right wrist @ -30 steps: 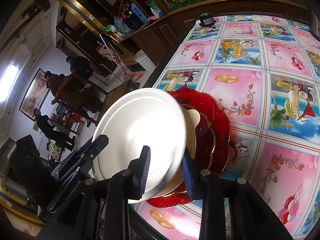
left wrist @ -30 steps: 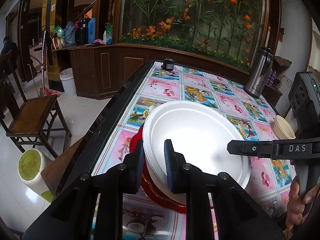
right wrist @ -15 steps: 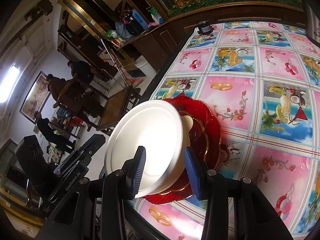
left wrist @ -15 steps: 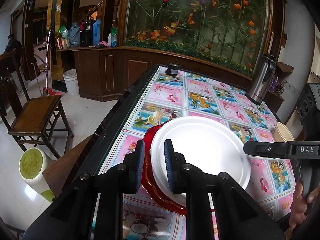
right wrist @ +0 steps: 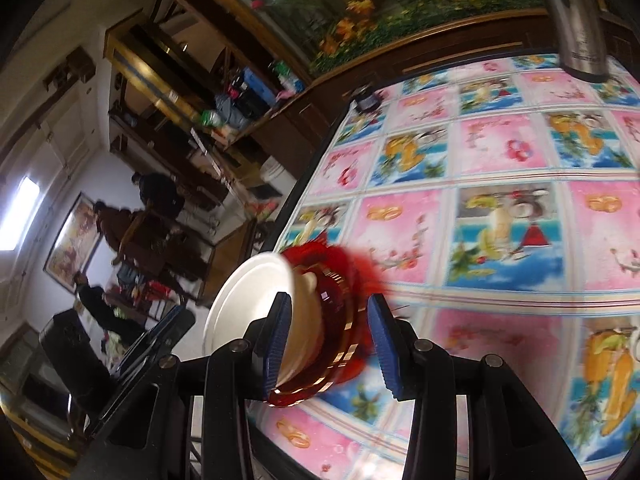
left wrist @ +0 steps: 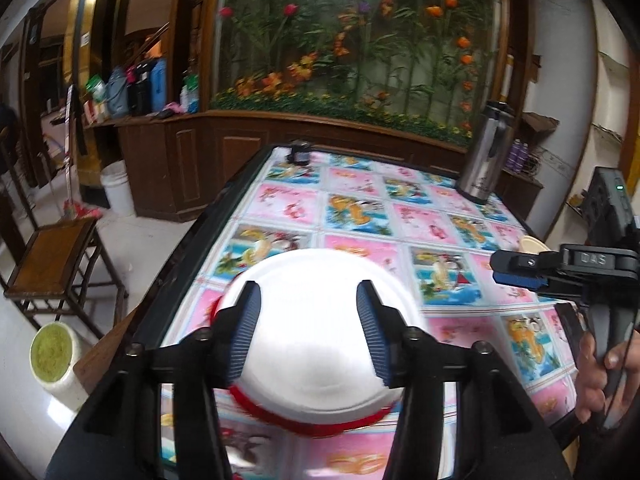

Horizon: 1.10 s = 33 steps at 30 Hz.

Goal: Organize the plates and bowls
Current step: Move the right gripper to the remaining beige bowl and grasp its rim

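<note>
Right, I'm hovering my left hand-held gripper with its blue-padded fingers spread wide and holding nothing, just above the round white foam plate. That plate is sitting on top of the stack, with the scalloped red glass plate peeking out underneath as a thin rim, near the left edge of the worktop with the pink and blue picture-tile cloth.

My right hand-held gripper is also standing wide and empty, its fingers framing the side of that same stack. From here I'm seeing the layers: the white foam plate on top, a cream bowl-like piece below it, then the gold-trimmed red glass plates at the bottom. The view is blurred, so I cannot tell whether either pad is touching the stack.

I'm judging the stacking step as just about done, with the pile sitting on the cloth and both tools free of it. A small beige bowl is waiting well apart at the far right edge, near the tall steel thermos jug. Next, I'm thinking, calls for drawing both tools clear without nudging the light foam plate, then reaching the right one across for that bowl.
</note>
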Each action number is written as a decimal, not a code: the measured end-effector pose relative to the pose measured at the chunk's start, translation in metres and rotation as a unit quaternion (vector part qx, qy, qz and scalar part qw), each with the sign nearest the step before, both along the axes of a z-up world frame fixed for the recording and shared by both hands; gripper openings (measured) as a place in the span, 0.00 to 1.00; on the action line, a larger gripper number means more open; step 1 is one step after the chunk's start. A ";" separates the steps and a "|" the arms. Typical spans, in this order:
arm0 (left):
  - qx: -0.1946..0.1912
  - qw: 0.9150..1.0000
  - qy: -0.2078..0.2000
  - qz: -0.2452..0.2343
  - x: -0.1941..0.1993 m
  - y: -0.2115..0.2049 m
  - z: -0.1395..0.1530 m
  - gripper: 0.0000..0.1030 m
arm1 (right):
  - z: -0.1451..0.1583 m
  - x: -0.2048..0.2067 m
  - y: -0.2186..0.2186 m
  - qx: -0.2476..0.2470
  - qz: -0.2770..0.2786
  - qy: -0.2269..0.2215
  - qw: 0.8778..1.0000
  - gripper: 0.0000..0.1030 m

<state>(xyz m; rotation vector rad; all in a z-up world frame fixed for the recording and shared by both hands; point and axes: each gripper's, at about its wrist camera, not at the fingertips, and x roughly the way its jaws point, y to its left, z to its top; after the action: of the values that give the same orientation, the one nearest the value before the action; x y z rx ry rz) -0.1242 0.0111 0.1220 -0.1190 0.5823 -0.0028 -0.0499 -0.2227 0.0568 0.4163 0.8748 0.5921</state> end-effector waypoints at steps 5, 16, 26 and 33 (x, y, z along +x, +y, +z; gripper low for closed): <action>0.015 0.998 0.004 -0.053 0.005 -0.044 0.003 0.47 | -0.007 0.003 -0.068 0.018 -0.072 0.000 0.997 0.41; 0.026 0.978 0.073 -0.196 0.021 -0.150 -0.028 0.47 | -0.011 0.004 -0.235 -0.020 -0.276 -0.014 0.961 0.42; 0.038 0.968 0.095 -0.229 0.018 -0.181 -0.039 0.47 | -0.041 0.052 -0.323 -0.103 -0.380 0.029 0.919 0.42; 0.034 0.969 0.101 -0.223 0.023 -0.177 -0.042 0.47 | -0.064 0.077 -0.322 -0.125 -0.366 0.061 0.920 0.32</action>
<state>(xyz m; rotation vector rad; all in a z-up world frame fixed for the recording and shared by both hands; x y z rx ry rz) -0.1016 -0.1659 0.0798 0.0827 0.8024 -0.4111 0.0270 -0.5443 -0.0071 0.5114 0.8249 -0.2389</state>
